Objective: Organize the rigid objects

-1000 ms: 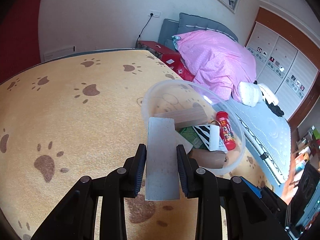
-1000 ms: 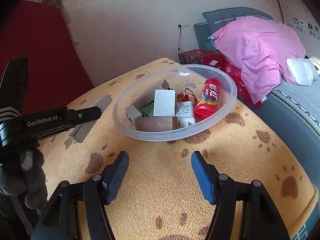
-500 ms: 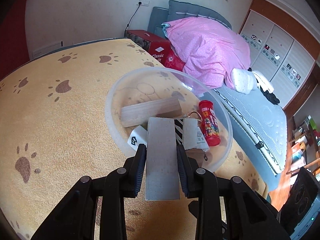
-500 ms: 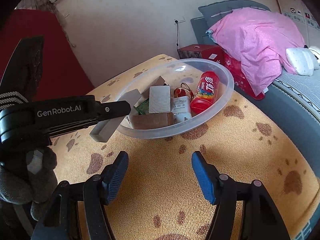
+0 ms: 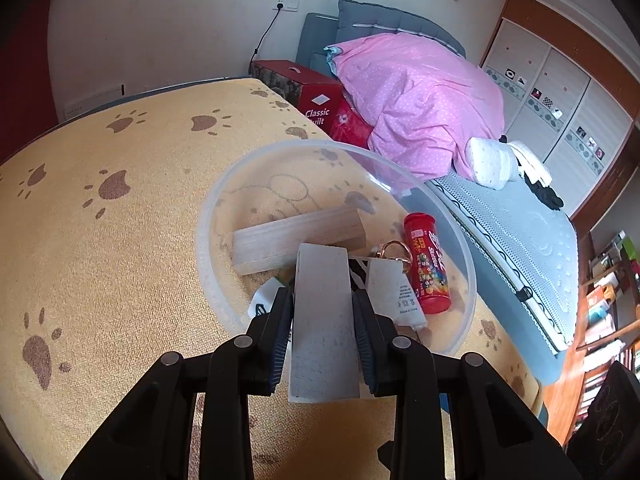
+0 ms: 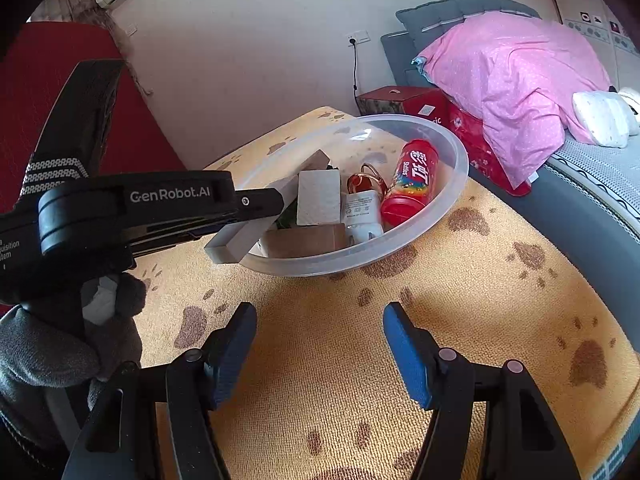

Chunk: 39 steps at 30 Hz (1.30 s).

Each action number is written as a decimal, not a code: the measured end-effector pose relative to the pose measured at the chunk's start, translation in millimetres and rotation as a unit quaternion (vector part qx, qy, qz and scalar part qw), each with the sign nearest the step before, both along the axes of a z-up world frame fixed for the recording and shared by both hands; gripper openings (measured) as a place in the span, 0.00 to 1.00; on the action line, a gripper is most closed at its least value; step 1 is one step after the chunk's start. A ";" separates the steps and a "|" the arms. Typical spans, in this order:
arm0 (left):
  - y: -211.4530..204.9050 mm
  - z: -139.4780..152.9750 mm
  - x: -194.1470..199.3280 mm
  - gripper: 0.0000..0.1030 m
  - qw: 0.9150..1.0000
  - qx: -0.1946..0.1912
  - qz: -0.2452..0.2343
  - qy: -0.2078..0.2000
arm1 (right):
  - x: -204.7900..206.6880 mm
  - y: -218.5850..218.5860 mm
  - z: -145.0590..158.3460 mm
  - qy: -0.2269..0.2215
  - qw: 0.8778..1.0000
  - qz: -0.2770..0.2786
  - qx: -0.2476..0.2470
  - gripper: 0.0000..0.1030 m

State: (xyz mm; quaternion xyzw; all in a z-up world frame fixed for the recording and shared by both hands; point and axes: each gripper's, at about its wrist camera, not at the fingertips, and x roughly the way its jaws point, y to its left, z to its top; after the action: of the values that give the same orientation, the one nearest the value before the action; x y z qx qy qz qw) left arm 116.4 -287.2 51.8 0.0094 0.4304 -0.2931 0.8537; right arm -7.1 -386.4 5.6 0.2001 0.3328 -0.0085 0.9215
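My left gripper (image 5: pixel 323 308) is shut on a pale grey block (image 5: pixel 323 320), tilted down over the near rim of a clear plastic bowl (image 5: pixel 212 216). The same grey block (image 6: pixel 236 236) shows in the right wrist view, half over the bowl (image 6: pixel 448 184) rim. Inside the bowl lie a long wooden block (image 5: pixel 296 236), a red candy tube (image 5: pixel 426 264), a white charger (image 5: pixel 394 292), a gold ring and a brown block (image 6: pixel 308 240). My right gripper (image 6: pixel 320 340) hangs open over the paw-print cloth, in front of the bowl, with nothing between its fingers.
A yellow paw-print cloth (image 5: pixel 100 240) covers the table. A bed with a pink duvet (image 5: pixel 424 100) and a red box (image 5: pixel 308 92) stand beyond the table's far edge. A gloved hand (image 6: pixel 52 360) holds the left gripper at the left of the right wrist view.
My left gripper has carried the grey block from beside the bowl to over its near rim. The right gripper has stayed where it was, still open.
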 end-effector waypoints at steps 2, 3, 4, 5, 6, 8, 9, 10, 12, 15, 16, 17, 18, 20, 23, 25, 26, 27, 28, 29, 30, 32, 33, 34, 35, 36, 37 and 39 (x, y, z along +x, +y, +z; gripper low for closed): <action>-3.4 -0.6 2.9 0.31 1.000 0.003 0.000 -0.002 | 0.4 0.1 -0.5 0.000 1.000 0.001 0.000 0.67; -5.5 -0.6 4.4 0.31 1.000 0.005 0.000 -0.003 | 0.8 -0.2 -0.7 0.000 1.000 0.001 0.000 0.67; -7.3 -0.9 5.7 0.31 1.000 0.007 0.001 -0.005 | 0.7 0.1 -0.8 -0.001 1.000 0.001 0.000 0.67; -8.9 -1.1 6.8 0.31 1.000 0.008 0.001 -0.007 | 0.9 0.2 -1.1 -0.001 1.000 0.001 0.000 0.67; -10.4 -1.0 7.6 0.31 1.000 0.009 0.001 -0.010 | 0.8 0.2 -1.5 -0.001 1.000 0.001 0.000 0.67; -12.7 -0.8 9.4 0.31 1.000 0.009 0.000 -0.014 | 0.8 0.1 -1.5 -0.001 1.000 0.000 0.000 0.67; -13.7 -0.9 10.9 0.31 1.000 0.009 0.000 -0.016 | 1.3 -0.7 -1.7 0.000 1.000 -0.001 0.000 0.67; -14.4 -1.1 12.2 0.31 1.000 0.008 0.000 -0.017 | 1.5 -1.0 -2.2 0.000 1.000 -0.002 0.002 0.67; -15.2 -2.1 15.2 0.31 1.000 0.008 0.002 -0.017 | 1.7 -1.9 -2.5 0.002 1.000 -0.004 0.004 0.67; -14.2 -4.6 18.0 0.31 1.000 0.007 0.005 -0.016 | 1.2 -0.2 -1.6 0.000 1.000 -0.004 0.000 0.67; -12.7 -5.1 18.5 0.31 1.000 0.004 0.006 -0.016 | 0.9 0.8 -1.4 -0.001 1.000 -0.003 -0.002 0.67; -11.2 -5.0 18.5 0.31 1.000 0.001 0.006 -0.017 | 1.1 1.3 -1.1 -0.002 1.000 -0.003 -0.003 0.67; -10.1 -4.7 18.3 0.31 1.000 -0.001 0.006 -0.017 | 1.3 1.3 -1.0 -0.002 1.000 -0.004 -0.004 0.67; -7.8 -3.3 16.6 0.32 1.000 0.002 0.005 -0.020 | 0.8 1.6 -0.8 -0.002 1.000 -0.005 -0.005 0.67; -2.5 0.5 9.2 0.48 0.999 0.010 0.010 -0.031 | 0.5 1.0 -0.5 -0.002 1.000 -0.007 -0.005 0.68; 3.0 2.8 5.8 0.59 0.999 0.016 0.017 -0.041 | 0.1 0.9 -0.2 -0.003 1.000 -0.008 -0.006 0.69; 5.7 3.7 4.0 0.59 0.999 0.020 0.020 -0.046 | 0.0 0.3 0.1 -0.003 1.000 -0.009 -0.007 0.70; 8.5 4.5 2.1 0.61 0.998 0.024 0.022 -0.051 | -0.1 0.4 0.5 -0.004 1.000 -0.009 -0.008 0.70; 11.3 5.2 0.7 0.64 0.998 0.028 0.026 -0.055 | -0.6 0.4 0.7 -0.004 1.000 -0.010 -0.009 0.71; 14.2 5.7 -0.9 0.65 0.997 0.034 0.030 -0.061 | -0.3 -0.6 0.9 -0.005 1.000 -0.012 -0.009 0.73; 17.0 6.4 -3.5 0.67 0.996 0.040 0.033 -0.067 | -0.6 -1.0 1.1 -0.005 1.000 -0.013 -0.008 0.73; 21.9 7.4 -9.5 0.72 0.994 0.054 0.037 -0.084 | -0.6 -2.3 1.6 -0.003 1.000 -0.016 -0.008 0.75; 23.5 7.1 -12.8 0.75 0.993 0.064 0.038 -0.094 | -0.7 -3.2 1.9 -0.003 1.000 -0.018 -0.008 0.75; 24.8 6.9 -17.2 0.78 0.991 0.075 0.039 -0.104 | -1.1 -3.9 2.1 -0.003 1.000 -0.021 -0.008 0.77; 25.7 6.2 -21.0 0.80 0.989 0.084 0.037 -0.112 | -0.6 -3.7 2.3 -0.001 1.000 -0.022 -0.009 0.79; 26.0 5.1 -24.6 0.82 0.989 0.090 0.033 -0.116 | -0.4 -3.6 2.6 0.000 1.000 -0.021 -0.010 0.80; 26.4 4.2 -28.0 0.83 0.988 0.095 0.029 -0.118 | -0.3 -2.9 3.1 0.001 1.000 -0.020 -0.013 0.82; 27.2 3.3 -33.8 0.88 0.987 0.102 0.026 -0.120 | -0.7 -2.3 4.8 0.001 1.000 -0.021 -0.020 0.86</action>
State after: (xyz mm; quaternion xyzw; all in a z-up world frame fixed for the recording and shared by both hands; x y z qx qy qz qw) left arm 82.6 -259.9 55.1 0.1205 0.3525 -0.2215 0.9012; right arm -7.9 -388.7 10.5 0.1882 0.3297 -0.0346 0.9245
